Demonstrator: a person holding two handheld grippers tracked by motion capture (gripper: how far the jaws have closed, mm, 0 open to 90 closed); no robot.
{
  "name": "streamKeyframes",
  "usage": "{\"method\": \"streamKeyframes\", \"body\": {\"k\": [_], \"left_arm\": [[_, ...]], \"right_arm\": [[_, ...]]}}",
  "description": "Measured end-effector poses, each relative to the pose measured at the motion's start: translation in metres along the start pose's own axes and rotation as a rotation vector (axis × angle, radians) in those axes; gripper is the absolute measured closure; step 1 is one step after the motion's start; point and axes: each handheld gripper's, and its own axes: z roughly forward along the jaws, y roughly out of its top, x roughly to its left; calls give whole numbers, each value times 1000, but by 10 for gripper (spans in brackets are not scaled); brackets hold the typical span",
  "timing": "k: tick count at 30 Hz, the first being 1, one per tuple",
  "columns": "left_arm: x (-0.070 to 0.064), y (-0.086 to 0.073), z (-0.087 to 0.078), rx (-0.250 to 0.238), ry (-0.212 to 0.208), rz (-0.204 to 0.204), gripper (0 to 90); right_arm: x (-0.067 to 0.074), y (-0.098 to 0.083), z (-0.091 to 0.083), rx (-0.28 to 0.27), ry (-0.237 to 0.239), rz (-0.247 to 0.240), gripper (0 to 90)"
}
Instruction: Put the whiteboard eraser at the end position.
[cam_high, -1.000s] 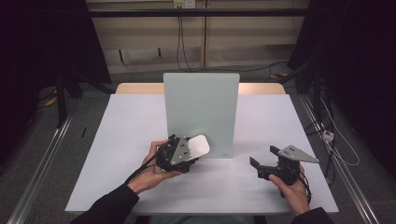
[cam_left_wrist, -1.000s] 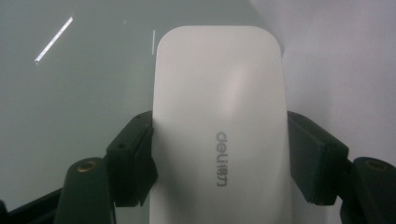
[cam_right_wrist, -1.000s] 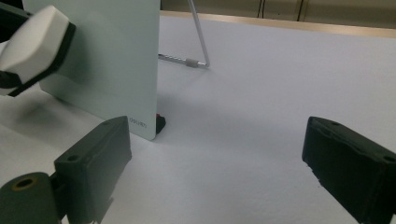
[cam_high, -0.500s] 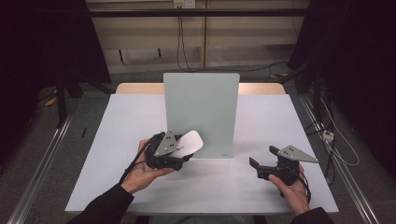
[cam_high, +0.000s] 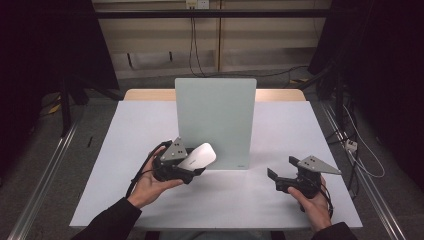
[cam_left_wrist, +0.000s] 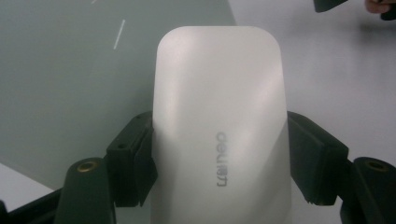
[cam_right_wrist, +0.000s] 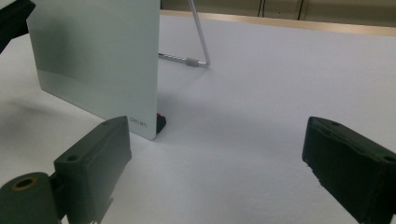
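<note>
High view: I've got one white eraser (cam_high: 197, 156) clamped in the left gripper (cam_high: 192, 167), lifted off the table (cam_high: 150, 125), just in front of the one standing board (cam_high: 215, 120) near its lower left corner. Right gripper (cam_high: 280, 177) sits off the board's right side, jaws apart, nothing in them. Open tabletop on both sides of the board out to the table edges. Left gripper view: both pads press the eraser's long sides, board behind it. Right gripper view: board's bottom corner stands ahead of the left jaw, clear table between the jaws.

White eraser (cam_left_wrist: 217, 135), pale green board (cam_high: 215, 120), white table (cam_high: 300, 130)
</note>
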Motion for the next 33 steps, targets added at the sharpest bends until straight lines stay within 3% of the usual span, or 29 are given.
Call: {"method": "streamKeyframes", "body": {"k": [5, 11, 19, 23, 33], "left_arm": [[-3, 1, -1, 23, -27, -28, 311], [-9, 2, 2, 62, -45, -26, 311], [-24, 3, 16, 140, -101, 33, 311], [-29, 5, 24, 170, -104, 59, 311], [-33, 10, 47, 273, -141, 126, 311]], "right_arm": [[0, 0, -1, 0, 8, -3, 78], [1, -1, -3, -4, 12, -5, 79], [1, 0, -2, -2, 12, -5, 78], [1, 0, -1, 0, 12, -10, 78], [1, -1, -1, 0, 10, -7, 78]]}}
